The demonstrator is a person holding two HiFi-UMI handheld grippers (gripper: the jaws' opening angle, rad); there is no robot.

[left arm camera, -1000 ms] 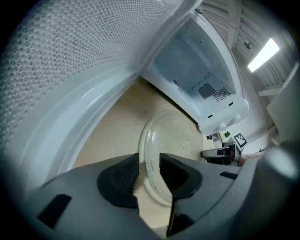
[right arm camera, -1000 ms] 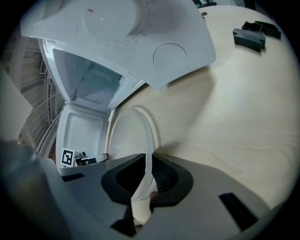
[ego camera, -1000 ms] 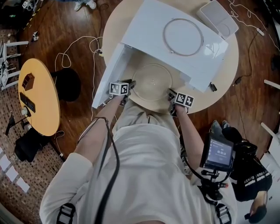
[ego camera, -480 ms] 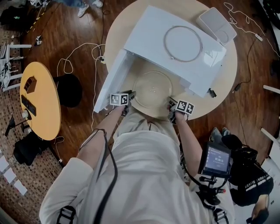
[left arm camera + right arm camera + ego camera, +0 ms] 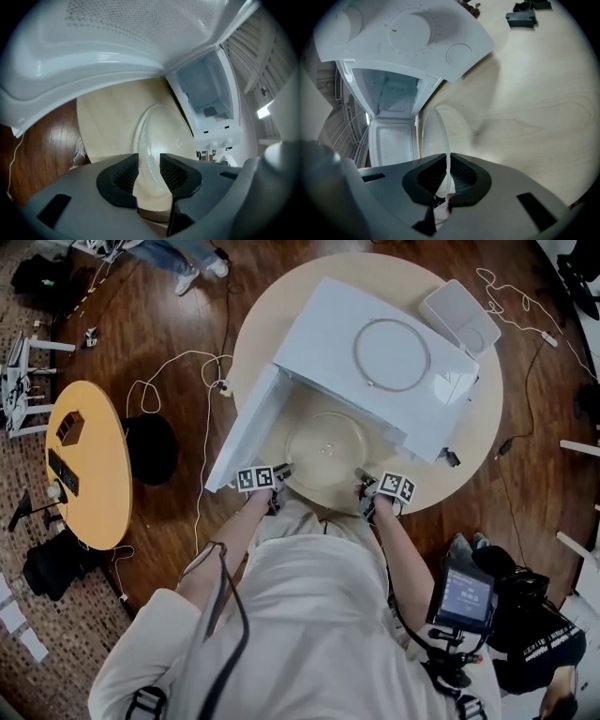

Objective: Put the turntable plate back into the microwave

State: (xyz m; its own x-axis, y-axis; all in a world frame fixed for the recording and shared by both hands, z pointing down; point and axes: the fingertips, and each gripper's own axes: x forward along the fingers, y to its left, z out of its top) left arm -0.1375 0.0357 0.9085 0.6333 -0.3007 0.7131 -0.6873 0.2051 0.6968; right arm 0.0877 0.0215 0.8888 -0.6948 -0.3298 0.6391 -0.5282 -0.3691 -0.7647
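Note:
The clear glass turntable plate (image 5: 328, 442) lies on the round table in front of the open white microwave (image 5: 375, 352). My left gripper (image 5: 281, 470) is at the plate's near left rim. In the left gripper view the rim (image 5: 164, 136) fills the gap of that gripper (image 5: 149, 171), whose pads press on it. My right gripper (image 5: 361, 474) is at the near right rim. The right gripper view shows it (image 5: 448, 171) shut on the thin edge of the plate (image 5: 433, 136). The empty cavity (image 5: 206, 93) stands beyond the plate.
The microwave door (image 5: 248, 427) hangs open to the left, close above my left gripper. A roller ring (image 5: 392, 354) lies on the microwave's top. A white box (image 5: 461, 317) sits at the table's back right and small black parts (image 5: 522, 16) on the table. A yellow side table (image 5: 89, 465) stands left.
My left gripper has slid along the plate's rim towards the table's near edge and rolled. The right gripper has stayed at the rim. The head view has shifted.

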